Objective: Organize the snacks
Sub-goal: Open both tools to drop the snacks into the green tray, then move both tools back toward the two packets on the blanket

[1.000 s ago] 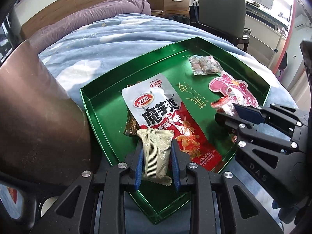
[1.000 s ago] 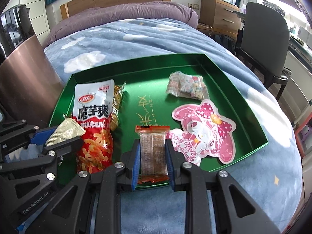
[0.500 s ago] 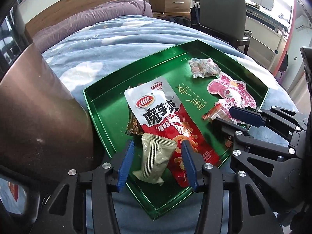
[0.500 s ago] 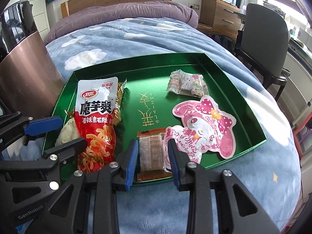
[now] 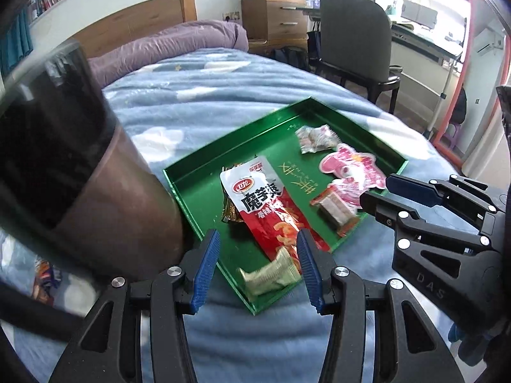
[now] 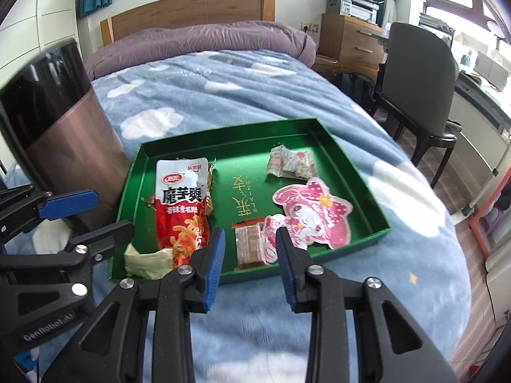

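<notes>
Left wrist view: the left gripper [image 5: 258, 263] is seen spread wide, nothing held; a pale beige ridged snack packet [image 5: 271, 276] lies in the shallow green metal tray's [image 5: 188, 191] near corner, overlapping a red-and-white snack pouch [image 5: 265, 207].

Right wrist view: the right gripper [image 6: 250, 252] is likewise parted and empty, a brown clear-wrapped snack bar [image 6: 249, 242] lying in the tray beside a pink cartoon-shaped pouch [image 6: 313, 214].

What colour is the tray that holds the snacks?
The tray is shiny green, clearest in the right wrist view.

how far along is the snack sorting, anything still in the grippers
Done: six snacks lie in the green tray, including the beige packet and brown wafer pack. In hand: nothing; the left gripper and right gripper are both open. Left: a colourful wrapper on the bed beside the bin.
</notes>
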A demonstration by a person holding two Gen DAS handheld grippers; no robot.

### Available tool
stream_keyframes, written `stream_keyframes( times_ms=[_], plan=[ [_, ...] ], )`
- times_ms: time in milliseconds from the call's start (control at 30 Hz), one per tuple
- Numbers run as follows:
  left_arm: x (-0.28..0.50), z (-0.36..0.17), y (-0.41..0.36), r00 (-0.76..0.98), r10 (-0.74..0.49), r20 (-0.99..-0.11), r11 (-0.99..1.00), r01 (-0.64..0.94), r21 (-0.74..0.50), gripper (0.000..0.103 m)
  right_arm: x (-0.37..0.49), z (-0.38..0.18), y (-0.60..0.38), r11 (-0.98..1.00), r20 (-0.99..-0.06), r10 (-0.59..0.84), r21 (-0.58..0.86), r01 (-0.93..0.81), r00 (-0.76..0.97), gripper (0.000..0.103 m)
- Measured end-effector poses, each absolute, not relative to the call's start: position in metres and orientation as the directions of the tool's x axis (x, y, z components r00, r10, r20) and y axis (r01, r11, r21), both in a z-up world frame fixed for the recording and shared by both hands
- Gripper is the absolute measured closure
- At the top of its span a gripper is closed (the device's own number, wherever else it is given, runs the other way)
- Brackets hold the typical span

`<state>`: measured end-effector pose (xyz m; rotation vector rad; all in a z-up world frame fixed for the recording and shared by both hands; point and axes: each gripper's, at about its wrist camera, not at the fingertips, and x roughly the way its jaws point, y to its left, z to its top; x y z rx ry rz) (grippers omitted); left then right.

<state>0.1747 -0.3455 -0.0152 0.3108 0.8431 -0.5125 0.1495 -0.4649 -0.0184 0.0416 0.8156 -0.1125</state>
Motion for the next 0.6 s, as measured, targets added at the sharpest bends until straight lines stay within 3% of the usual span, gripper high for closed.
stream_keyframes(
  times_ms=[133,267,600],
  plan=[
    [0.151,0.006,-0.328,0.573,-0.317,-0.755,0.828,0.555,0.074,0.059,0.124,0.002,-0.458,0.993,-0.714,-0.084,-0.001,0.119,0.695,0.077],
    [0.129,0.023,-0.301,0.59,-0.315,-0.744,0.84,0.537,0.071,0.057,0.098,0.02,-0.444,0.994,-0.701,-0.07,0.007,0.105,0.71,0.068],
    [0.094,0.041,-0.216,0.639,-0.241,-0.73,0.891,0.444,0.095,0.056,0.052,0.04,-0.378,1.0,-0.692,0.004,0.011,0.004,0.722,0.067]
  ],
)
